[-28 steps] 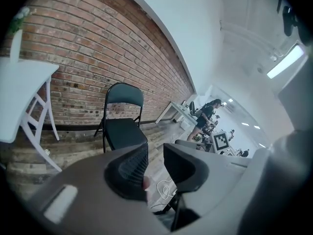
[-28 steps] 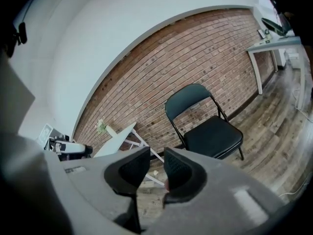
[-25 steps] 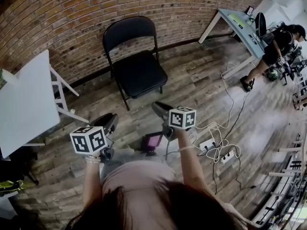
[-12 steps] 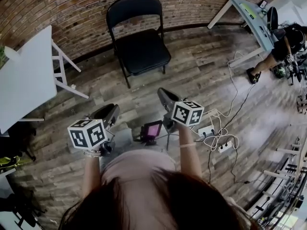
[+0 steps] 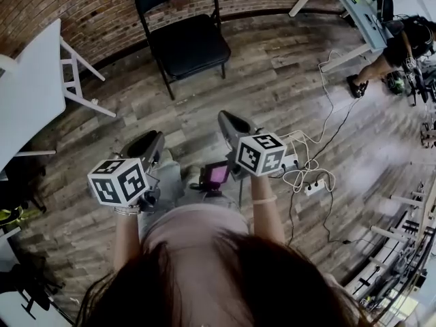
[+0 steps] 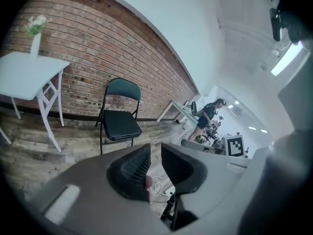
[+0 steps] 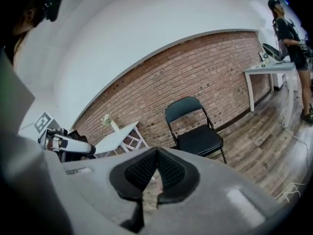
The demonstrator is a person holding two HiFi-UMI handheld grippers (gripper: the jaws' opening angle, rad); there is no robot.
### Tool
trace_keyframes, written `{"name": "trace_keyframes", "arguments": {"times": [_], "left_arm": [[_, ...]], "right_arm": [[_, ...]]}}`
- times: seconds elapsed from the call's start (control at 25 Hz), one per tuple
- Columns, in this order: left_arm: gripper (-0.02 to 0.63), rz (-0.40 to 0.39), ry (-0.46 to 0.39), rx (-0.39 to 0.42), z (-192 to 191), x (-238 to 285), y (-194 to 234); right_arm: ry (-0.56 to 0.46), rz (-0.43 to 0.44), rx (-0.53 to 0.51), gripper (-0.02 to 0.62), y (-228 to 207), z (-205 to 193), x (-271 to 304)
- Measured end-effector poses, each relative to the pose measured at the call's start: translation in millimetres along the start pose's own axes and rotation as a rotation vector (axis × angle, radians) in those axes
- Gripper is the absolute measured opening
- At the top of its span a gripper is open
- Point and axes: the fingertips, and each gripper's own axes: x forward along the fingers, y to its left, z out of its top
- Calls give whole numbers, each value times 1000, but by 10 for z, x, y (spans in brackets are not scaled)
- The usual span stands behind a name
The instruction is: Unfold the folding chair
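Observation:
The black folding chair (image 5: 184,43) stands unfolded on the wooden floor by the brick wall, seat down. It also shows in the left gripper view as the chair (image 6: 120,124) and in the right gripper view as the chair (image 7: 198,138). Both grippers are held well short of it, close to the person's body. My left gripper (image 5: 151,140) has a narrow gap between its jaws, which are closing on nothing (image 6: 155,153). My right gripper (image 5: 228,119) is shut and empty (image 7: 156,156).
A white table (image 5: 27,94) stands at the left, with a vase of flowers (image 6: 35,33) on it. A white desk (image 5: 354,12) and a person (image 5: 402,46) are at the far right. Cables and a power strip (image 5: 306,179) lie on the floor by a small stand with a pink screen (image 5: 216,174).
The chair sits higher and farther off in the head view than a second ago. Both grippers have drawn back from it, still pointing toward it.

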Motion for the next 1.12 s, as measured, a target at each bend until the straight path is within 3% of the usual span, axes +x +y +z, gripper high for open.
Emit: {"name": "trace_keyframes", "arguments": {"times": [0.32, 0.8, 1.12], "left_arm": [[67, 36, -11, -5, -256, -202, -237], [54, -32, 14, 91, -346, -483, -445], [52, -51, 7, 106, -413, -808, -285]], "right_arm": [[16, 25, -60, -8, 140, -113, -262], [-37, -17, -68, -8, 450, -187, -485], [-48, -51, -109, -8, 838, -222, -545]]}}
